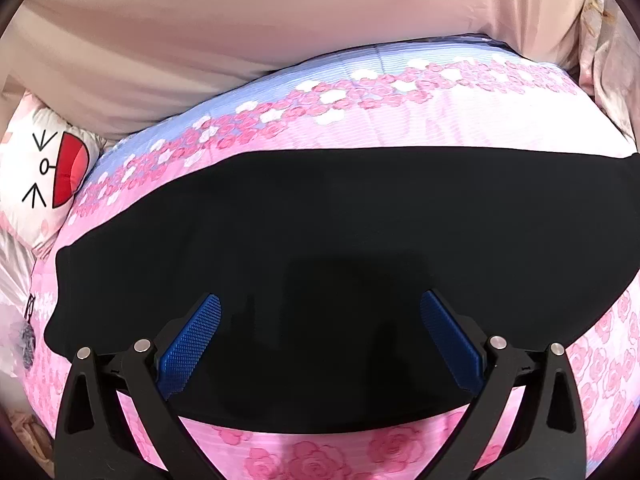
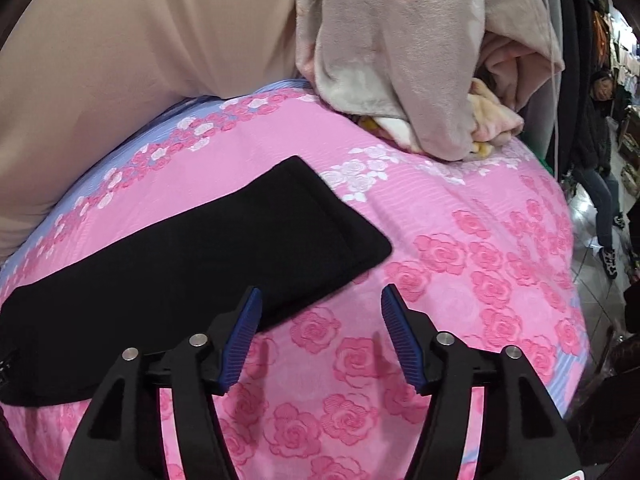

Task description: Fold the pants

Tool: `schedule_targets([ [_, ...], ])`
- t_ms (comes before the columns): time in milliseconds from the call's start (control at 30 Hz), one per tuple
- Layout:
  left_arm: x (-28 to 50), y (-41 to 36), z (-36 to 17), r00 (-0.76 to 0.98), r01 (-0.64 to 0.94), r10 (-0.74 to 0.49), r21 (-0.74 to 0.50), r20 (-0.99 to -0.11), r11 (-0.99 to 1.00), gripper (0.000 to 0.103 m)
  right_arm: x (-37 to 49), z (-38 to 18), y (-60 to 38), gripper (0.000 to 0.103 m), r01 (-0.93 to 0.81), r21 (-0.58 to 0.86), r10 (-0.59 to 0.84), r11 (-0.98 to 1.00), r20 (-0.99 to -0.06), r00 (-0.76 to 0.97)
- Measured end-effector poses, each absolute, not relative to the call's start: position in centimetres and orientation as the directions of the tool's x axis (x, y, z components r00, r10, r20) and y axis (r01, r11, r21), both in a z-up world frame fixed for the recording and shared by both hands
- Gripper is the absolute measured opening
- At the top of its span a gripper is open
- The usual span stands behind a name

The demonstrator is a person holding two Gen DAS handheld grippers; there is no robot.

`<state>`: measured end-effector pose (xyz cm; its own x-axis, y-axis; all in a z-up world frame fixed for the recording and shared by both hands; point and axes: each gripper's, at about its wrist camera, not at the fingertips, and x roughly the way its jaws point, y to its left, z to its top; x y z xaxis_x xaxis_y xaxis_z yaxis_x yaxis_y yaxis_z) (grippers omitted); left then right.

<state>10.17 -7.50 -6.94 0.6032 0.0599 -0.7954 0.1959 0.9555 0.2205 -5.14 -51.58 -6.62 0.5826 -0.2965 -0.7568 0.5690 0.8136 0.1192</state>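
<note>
Jaws of left gripper (image 1: 320, 332) and right gripper (image 2: 320, 332) both spread, empty: black pants (image 1: 340, 248) lie folded flat on rose-print bed cover (image 2: 460, 264), apparently released to settle.

Under me is the bed (image 1: 460, 120), spread with a pink rose-print cover and a blue flowered band along its far edge. The black pants (image 1: 320, 232) lie flat across it, folded into a long strip, one squared end toward the bed's middle. At the far corner I see a heap of grey plush blankets (image 2: 400, 60). A cartoon-face pillow (image 1: 44, 176) sits at the left edge.
</note>
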Motion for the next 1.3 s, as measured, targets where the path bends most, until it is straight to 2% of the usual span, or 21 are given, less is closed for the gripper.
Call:
schedule_targets([
  [100, 10.4, -6.1, -7.2, 0.596, 0.186, 0.055, 0.205, -0.801, 0.961, 0.098, -5.6, -6.7, -53.4, 0.067, 0.602, 0.149, -0.299, 0.784, -0.76, 0.577],
  [367, 11.1, -1.5, -7.6, 0.577, 0.116, 0.059, 0.153, -0.815, 0.981, 0.098, -3.3, -8.4, -56.2, 0.067, 0.616, 0.225, -0.243, 0.755, -0.776, 0.582],
  [633, 11.7, 2.4, -7.2, 0.569, 0.029, 0.093, 0.133, -0.817, 0.991, 0.098, -1.1, -9.7, -55.9, 0.067, 0.612, 0.198, -0.25, 0.766, -0.785, 0.567],
  [667, 11.7, 2.6, -7.2, 0.571, 0.027, 0.093, 0.131, -0.816, 0.991, 0.098, -1.1, -9.7, -55.9, 0.056, 0.606, 0.202, -0.249, 0.769, -0.779, 0.575],
  [700, 11.8, 2.7, -7.1, 0.573, 0.022, 0.094, 0.131, -0.814, 0.991, 0.098, -1.0, -9.8, -55.9, 0.031, 0.594, 0.218, -0.228, 0.775, -0.779, 0.584],
  [767, 11.9, 2.9, -7.0, 0.573, 0.019, 0.096, 0.13, -0.814, 0.991, 0.098, -1.2, -9.5, -55.8, 0.021, 0.575, 0.275, -0.185, 0.771, -0.766, 0.615],
  [933, 11.9, 3.1, -6.8, 0.577, 0.02, 0.094, 0.129, -0.811, 0.991, 0.098, -0.6, -6.2, -52.2, 0.02, 0.454, 0.348, -0.087, 0.82, -0.709, 0.7],
  [1067, 11.8, 3.8, -6.6, 0.582, 0.015, 0.078, 0.106, -0.81, 0.994, 0.098, 1.8, -1.9, -45.4, 0.02, 0.244, 0.402, 0.082, 0.883, -0.643, 0.762],
  [1300, 10.9, 6.9, -6.2, 0.597, 0.005, 0.055, 0.073, -0.801, 0.997, 0.098, 8.1, 0.5, -30.7, 0.021, -0.099, 0.452, 0.385, 0.886, -0.6, 0.701],
])
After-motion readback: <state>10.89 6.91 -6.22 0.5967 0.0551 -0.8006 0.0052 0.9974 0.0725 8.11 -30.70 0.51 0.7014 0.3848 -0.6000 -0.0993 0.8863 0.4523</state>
